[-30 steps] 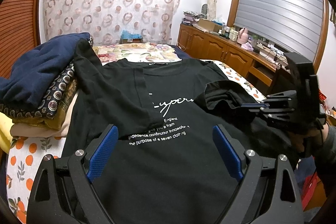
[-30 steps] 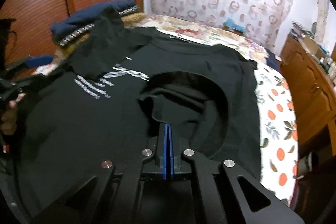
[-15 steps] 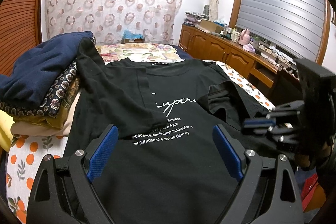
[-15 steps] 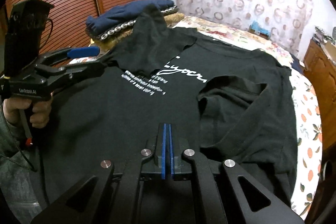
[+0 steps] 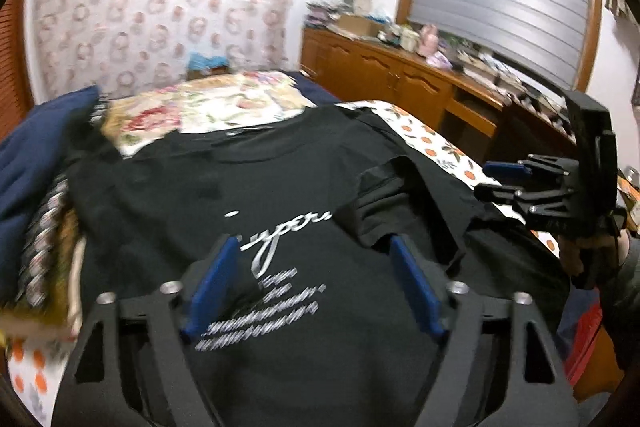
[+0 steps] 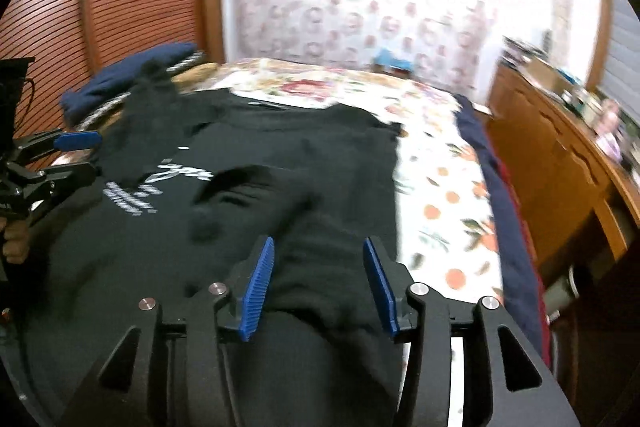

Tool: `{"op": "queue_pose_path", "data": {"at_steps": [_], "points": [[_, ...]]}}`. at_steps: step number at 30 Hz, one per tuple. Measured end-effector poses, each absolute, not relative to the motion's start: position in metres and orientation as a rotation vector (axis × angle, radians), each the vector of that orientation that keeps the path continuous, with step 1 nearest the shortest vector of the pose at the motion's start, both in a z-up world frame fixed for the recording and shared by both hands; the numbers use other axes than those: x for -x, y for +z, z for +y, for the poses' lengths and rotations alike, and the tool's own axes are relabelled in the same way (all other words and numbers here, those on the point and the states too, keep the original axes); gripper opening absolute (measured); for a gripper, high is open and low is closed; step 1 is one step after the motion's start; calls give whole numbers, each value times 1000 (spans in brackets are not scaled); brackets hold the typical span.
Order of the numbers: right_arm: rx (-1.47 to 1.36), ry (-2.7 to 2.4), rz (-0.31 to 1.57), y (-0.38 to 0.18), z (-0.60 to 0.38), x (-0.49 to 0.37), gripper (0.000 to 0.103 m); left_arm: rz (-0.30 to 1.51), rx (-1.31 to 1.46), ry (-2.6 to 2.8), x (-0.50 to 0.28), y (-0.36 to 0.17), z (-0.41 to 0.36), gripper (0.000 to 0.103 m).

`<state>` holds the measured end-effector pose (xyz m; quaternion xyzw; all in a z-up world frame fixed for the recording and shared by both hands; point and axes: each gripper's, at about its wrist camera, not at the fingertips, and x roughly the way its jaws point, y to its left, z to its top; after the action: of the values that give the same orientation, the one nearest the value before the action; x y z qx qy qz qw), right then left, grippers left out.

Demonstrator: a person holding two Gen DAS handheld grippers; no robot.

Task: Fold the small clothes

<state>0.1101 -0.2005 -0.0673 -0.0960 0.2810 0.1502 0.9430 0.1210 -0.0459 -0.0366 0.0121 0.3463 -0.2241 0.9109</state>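
The bed (image 6: 448, 187) wears a white sheet printed with oranges and leaves, and a black T-shirt (image 5: 280, 227) with white lettering lies spread flat across the middle of it, both sleeves folded in over the chest. Beyond the T-shirt's collar lies a floral cloth (image 5: 212, 107), and beside its left sleeve sits a stack of folded clothes (image 5: 36, 195) topped by a navy piece. Along the bed edge on the T-shirt's right runs a dark blue strip (image 6: 496, 187), perhaps a blanket; the blur leaves it unclear.
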Motion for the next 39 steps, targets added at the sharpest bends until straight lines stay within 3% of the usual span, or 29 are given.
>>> {"op": "queue_pose_path", "data": {"at_steps": [3, 8, 13, 15, 20, 30, 31, 32, 33, 36, 38, 39], "points": [[189, 242, 618, -79, -210, -119, 51, 773, -39, -502, -143, -44, -63, 45], [158, 203, 667, -92, -221, -126, 51, 853, -57, -544, -173, -59, -89, 41], [126, 215, 701, -90, -223, -138, 51, 896, -112, -547, -188, -71, -108, 24], [125, 215, 701, -91, -223, -139, 52, 897, -138, -536, -189, -74, -110, 6], [124, 214, 699, -93, -224, -140, 52, 772, -14, -497, -179, -45, -65, 4], [124, 213, 698, -95, -224, -140, 52, 781, 38, -356, -176, -37, -1, 3], [123, 213, 698, -95, -224, -140, 52, 778, 39, -353, -174, -35, 3, 4], [123, 213, 698, -96, -224, -140, 52, 773, 35, -350, -172, -32, 8, 12], [124, 213, 698, -95, -224, -140, 52, 764, 28, -349, -170, -30, 10, 29], [123, 213, 698, -95, -224, -140, 52, 727, -4, -333, -165, -21, 21, 63], [123, 213, 698, -96, -224, -140, 52, 718, -16, -317, -168, -16, 29, 80], [123, 213, 698, -95, -224, -140, 52, 707, -21, -299, -168, -14, 36, 80]]}}
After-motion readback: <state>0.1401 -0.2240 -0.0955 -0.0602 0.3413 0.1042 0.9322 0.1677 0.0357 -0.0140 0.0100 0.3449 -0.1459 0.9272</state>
